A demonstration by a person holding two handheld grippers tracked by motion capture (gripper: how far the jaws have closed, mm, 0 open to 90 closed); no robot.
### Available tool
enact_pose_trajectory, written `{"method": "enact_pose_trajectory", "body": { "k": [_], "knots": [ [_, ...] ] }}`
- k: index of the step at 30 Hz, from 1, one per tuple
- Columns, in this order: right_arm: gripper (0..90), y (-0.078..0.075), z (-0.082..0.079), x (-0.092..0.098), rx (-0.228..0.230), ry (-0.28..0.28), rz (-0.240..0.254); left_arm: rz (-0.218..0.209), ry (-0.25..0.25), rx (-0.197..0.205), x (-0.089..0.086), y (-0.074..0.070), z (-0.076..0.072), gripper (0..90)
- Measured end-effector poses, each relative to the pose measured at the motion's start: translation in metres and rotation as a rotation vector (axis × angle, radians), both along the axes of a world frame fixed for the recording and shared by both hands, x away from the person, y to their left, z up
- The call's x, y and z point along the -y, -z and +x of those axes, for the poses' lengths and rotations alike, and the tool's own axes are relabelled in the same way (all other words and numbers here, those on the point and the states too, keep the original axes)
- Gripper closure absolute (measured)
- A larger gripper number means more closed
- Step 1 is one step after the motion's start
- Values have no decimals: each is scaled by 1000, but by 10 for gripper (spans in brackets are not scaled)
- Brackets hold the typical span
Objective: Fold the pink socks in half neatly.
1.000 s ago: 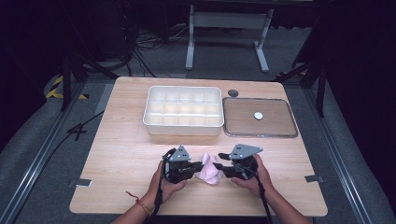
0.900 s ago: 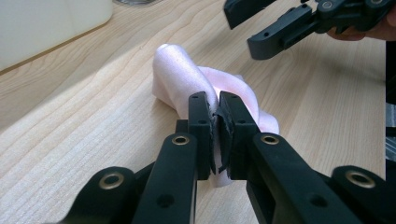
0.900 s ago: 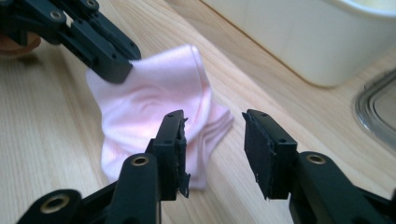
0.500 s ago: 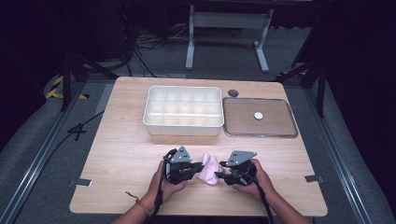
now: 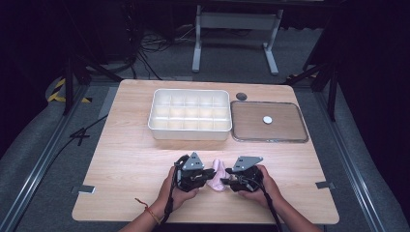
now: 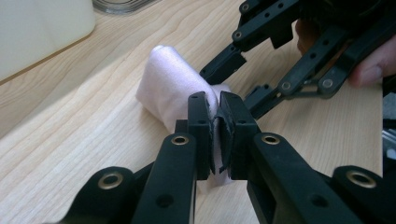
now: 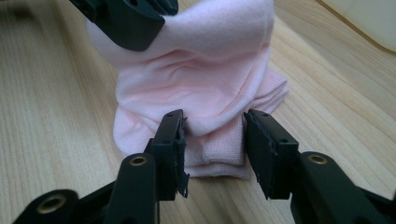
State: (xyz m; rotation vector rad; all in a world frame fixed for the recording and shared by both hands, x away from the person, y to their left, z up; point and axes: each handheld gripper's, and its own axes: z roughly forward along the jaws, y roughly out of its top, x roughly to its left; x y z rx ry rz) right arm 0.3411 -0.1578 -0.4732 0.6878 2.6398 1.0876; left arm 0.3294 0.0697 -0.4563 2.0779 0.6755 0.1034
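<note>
- Two grippers are working one pink sock (image 5: 217,175) on the near part of the table (image 5: 125,159), so this looks like the folding or rolling step.
- The left gripper (image 6: 214,140) is clenched tight on a pinch of the sock's fabric, right at its jaw tips.
- The right gripper (image 7: 212,140) has its jaws half spread around the bunched end; the sock sits between them, but whether the pads actually press on it is hard to tell.
- Next move, probably: the right one needs to squeeze properly before anything gets pulled.
- The compartment box (image 5: 189,114) sits well beyond both grippers.
</note>
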Motion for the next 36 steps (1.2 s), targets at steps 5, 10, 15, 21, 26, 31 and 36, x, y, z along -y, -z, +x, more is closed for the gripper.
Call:
{"method": "enact_pose_trajectory", "body": {
  "k": [5,10,15,21,26,31,36],
  "knots": [
    [577,0,0,-2,-1,7,5,24,13,7,6,1,-2,834],
    [529,-2,0,0,-7,4,9,34,11,22,6,1,-3,834],
    [625,-8,0,9,-10,-6,25,29,8,14,4,1,-3,832],
    [692,-1,1,9,-25,-2,-8,38,27,20,9,3,-5,829],
    [703,-1,1,8,-23,-6,-10,39,32,15,11,6,-7,823],
    [710,-1,1,8,-24,-5,-6,51,42,19,13,8,-7,820],
    [747,-5,3,10,-16,-3,5,69,50,27,16,10,-8,812]
  ]
}}
